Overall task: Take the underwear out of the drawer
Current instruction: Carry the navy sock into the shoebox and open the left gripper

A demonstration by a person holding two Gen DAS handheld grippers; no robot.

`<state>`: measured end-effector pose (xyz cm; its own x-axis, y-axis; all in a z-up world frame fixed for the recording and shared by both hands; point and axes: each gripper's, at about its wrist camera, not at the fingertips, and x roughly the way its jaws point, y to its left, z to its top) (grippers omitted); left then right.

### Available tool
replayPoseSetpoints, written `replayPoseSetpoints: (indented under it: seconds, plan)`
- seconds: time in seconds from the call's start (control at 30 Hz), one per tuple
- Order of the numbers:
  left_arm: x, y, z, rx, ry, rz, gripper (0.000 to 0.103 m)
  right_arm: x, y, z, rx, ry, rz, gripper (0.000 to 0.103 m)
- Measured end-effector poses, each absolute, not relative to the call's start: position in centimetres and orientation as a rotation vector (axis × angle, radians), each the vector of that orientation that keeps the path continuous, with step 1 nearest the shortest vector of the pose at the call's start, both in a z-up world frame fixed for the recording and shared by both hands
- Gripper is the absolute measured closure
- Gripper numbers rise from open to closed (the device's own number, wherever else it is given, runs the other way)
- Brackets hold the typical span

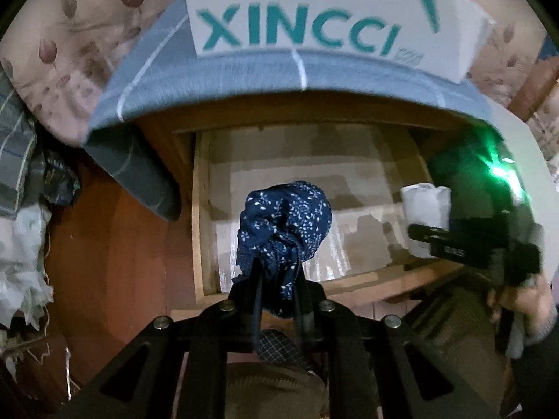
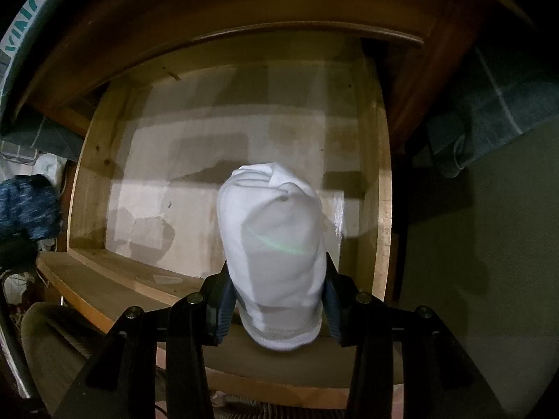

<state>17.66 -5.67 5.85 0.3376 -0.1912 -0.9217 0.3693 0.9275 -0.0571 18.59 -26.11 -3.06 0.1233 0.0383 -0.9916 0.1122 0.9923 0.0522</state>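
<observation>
My left gripper is shut on navy floral underwear, a bunched bundle held above the open wooden drawer. My right gripper is shut on rolled white underwear, held above the same drawer. In the left wrist view the right gripper with the white roll shows at the right, over the drawer's right side. The navy bundle shows at the left edge of the right wrist view. The drawer floor, lined with pale paper, shows nothing else on it.
A white box printed XINCCI lies on a blue checked bedsheet above the drawer. A floral pillow and piled clothes sit at the left. The drawer's front board runs below the grippers.
</observation>
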Motion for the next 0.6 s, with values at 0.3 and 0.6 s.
replayPoseSetpoints:
  seconds: [0.3,0.6]
  plan:
    - [15.4,-3.8,12.1,0.155,1.075,-0.422,0.089,18.6,-26.2,-3.1,0.123,1.45,-0.05,0.062]
    - [15.3,-2.4,21.0,0.105,0.917,-0.445,0.089,18.6,-26.0,-3.0,0.124,1.45,-0.051,0.062]
